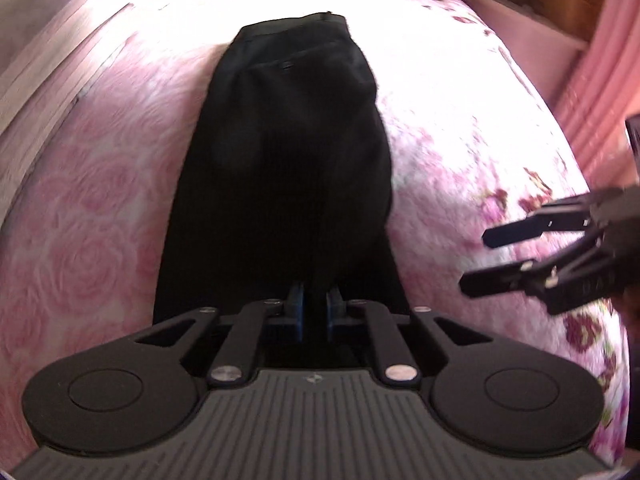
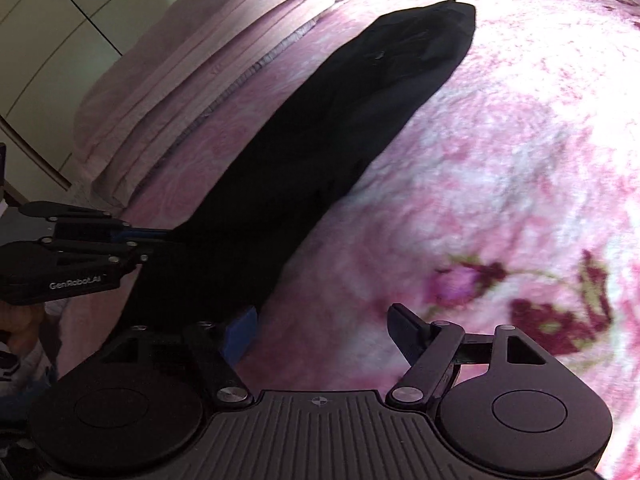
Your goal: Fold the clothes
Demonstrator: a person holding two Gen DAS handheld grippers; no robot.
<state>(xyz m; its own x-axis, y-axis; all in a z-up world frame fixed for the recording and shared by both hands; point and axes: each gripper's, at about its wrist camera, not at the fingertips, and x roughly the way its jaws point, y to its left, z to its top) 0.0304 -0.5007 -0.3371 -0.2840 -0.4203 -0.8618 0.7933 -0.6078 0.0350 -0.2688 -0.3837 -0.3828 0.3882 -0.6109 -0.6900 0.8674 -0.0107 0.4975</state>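
Long black trousers [image 1: 280, 160], matte and smooth, lie lengthwise on a plush pink rose-patterned blanket [image 1: 460, 140]. The left gripper [image 1: 316, 304] pinches their near end; the right gripper [image 2: 324, 328] hangs spread beside them. Folded pink bedding [image 2: 168, 92] lies alongside.

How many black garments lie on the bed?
1: the black trousers lie lengthwise on the pink floral bedspread, near end pinched by the left hand-held gripper. Others may be out of view.
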